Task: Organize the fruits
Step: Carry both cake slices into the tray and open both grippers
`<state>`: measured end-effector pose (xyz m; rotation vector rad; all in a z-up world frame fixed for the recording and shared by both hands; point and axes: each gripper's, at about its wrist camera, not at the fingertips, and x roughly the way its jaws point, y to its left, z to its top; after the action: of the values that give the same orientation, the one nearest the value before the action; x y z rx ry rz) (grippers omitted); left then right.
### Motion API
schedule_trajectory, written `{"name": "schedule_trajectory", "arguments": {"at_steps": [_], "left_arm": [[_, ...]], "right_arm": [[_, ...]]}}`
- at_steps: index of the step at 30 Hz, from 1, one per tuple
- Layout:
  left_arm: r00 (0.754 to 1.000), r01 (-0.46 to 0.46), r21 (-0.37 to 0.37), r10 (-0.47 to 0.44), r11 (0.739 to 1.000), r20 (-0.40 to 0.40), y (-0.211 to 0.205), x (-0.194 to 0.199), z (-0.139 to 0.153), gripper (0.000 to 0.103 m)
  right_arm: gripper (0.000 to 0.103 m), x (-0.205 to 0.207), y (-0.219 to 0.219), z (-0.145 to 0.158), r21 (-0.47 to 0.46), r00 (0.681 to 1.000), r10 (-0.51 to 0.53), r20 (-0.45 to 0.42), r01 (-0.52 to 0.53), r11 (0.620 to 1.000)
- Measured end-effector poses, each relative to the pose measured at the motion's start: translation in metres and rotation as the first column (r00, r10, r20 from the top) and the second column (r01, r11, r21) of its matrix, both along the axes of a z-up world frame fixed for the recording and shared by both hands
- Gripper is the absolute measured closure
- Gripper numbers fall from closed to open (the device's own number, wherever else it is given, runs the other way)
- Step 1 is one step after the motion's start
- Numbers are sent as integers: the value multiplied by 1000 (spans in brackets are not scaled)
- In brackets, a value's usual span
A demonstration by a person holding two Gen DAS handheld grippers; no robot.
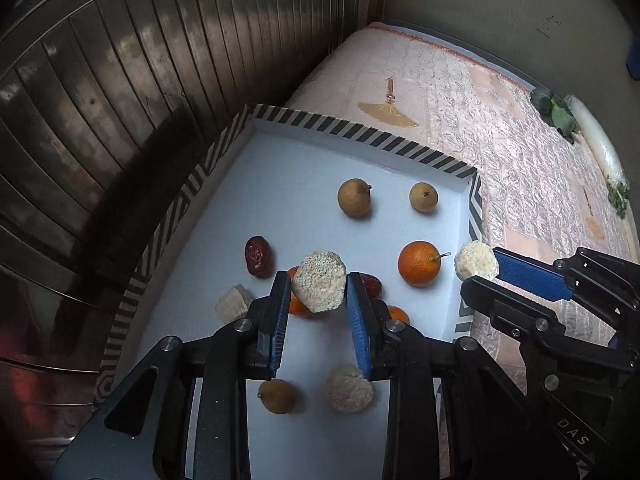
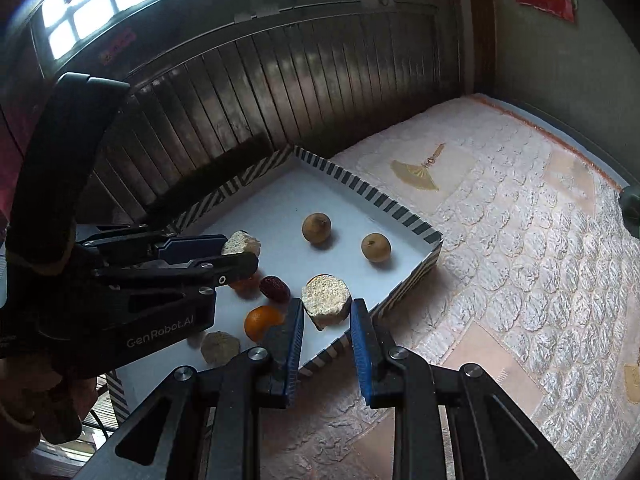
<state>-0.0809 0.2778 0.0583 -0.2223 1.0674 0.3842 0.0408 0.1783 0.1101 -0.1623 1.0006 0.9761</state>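
Observation:
A white tray with a black-and-white striped rim lies on a quilted bed and holds fruits and snacks. My left gripper is shut on a pale crumbly cake, held above the tray's middle. My right gripper is shut on a second crumbly cake, held over the tray's right rim; it also shows in the left wrist view. In the tray lie two brown longans, an orange, a red date, another crumbly cake and a small pear-like fruit.
A dark wooden slatted wall runs along the tray's left side. The pink quilted bed cover spreads to the right. Green leafy vegetables and a white radish lie at the bed's far edge. A beige block sits in the tray.

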Motion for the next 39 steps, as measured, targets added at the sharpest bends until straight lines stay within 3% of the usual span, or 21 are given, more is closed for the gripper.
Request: {"name": "schedule_trajectory", "arguments": {"at_steps": [7,25,28,33,39], "left_arm": [[998,-54,-16,54,998,-16,19,-17,-12,76],[997,-73,-39,73,997,-3,28,-17,-14,76],[997,-76,-20,76,997,-8,28,-17,-14,72],[995,-94,-10,94,996,-14,30,-18,-14,55],[994,-110,-11,109,994,-8,28,-20,-9,55]], "right_arm": [[80,-6,33,-14,-29,998,62,-20,-63,998],[80,20,85,-36,-66,993,115,-39,-118,991],[80,24,91,-44,-63,991,123,-51,-127,990],[78,30,90,-45,-66,994,102,-45,-105,992],[77,26,69,-28,-35,998,68,-10,-68,997]]}}
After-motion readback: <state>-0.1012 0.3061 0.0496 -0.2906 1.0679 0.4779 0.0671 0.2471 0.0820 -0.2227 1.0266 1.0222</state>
